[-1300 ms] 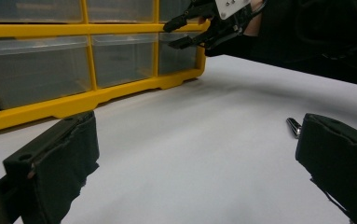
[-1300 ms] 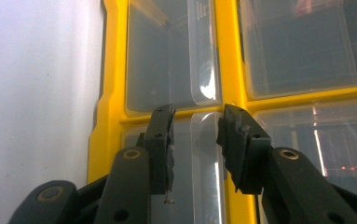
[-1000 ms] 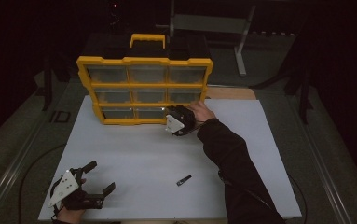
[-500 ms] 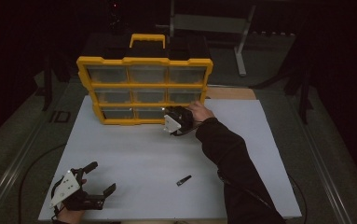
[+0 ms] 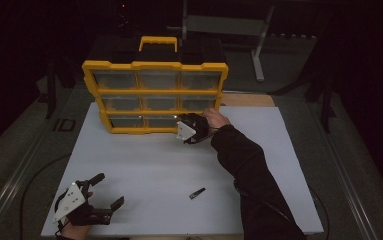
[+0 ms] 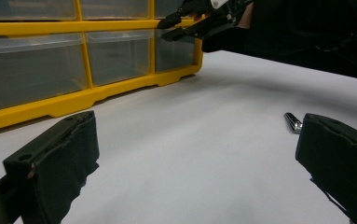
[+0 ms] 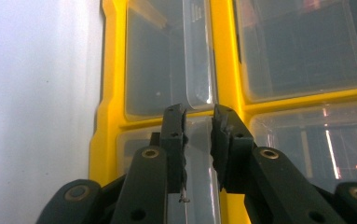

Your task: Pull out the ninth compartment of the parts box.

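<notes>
A yellow organizer (image 5: pixel 154 66) with clear drawers stands at the back of the white table (image 5: pixel 144 165). My right gripper (image 5: pixel 189 127) is at the right end of its bottom row. In the right gripper view, the right gripper (image 7: pixel 198 116) has just been closing its jaws, and they now pinch that drawer's clear pull lip (image 7: pixel 199 154). My left gripper (image 5: pixel 110 190) rests at the front left corner, open with nothing in it; in its own view the left gripper (image 6: pixel 199 158) has bare table between the jaws, and the right gripper (image 6: pixel 169 27) shows at the organizer.
A small dark metal piece (image 5: pixel 197 193) lies on the table right of centre, also beside the left gripper's right jaw as the metal piece (image 6: pixel 293 122). The person's dark sleeve (image 5: pixel 249 170) crosses the right half. A wooden board (image 5: pixel 249 100) sits behind the table's right side.
</notes>
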Tool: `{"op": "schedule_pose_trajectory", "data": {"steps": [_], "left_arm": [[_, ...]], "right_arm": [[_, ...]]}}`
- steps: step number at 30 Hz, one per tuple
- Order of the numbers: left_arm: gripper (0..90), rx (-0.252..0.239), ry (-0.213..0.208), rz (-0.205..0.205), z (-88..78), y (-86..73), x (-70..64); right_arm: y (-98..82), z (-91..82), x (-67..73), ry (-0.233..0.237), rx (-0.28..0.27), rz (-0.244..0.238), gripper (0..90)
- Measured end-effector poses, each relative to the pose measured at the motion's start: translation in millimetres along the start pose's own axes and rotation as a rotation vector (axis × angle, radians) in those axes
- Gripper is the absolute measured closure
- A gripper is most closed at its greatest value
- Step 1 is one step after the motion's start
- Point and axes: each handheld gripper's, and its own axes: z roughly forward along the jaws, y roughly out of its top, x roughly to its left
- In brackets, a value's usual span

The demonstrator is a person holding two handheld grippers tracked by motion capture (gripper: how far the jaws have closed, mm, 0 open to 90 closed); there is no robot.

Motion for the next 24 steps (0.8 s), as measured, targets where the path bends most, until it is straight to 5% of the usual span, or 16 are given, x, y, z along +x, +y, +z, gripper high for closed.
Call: {"op": "schedule_pose_trajectory", "data": {"steps": [15,24], "left_arm": [[0.0,0.008,0.002,-0.001,2.0,-0.2,0.4],[0.0,0.033,0.054,-0.022,1.7,-0.2,2.7]], "right_arm": [[3.1,-16.7,8.8,0.027,-0.038,0.019,75.3],[12.5,-32.9,21.4,0.041,-0.058,0.035,75.1]]}}
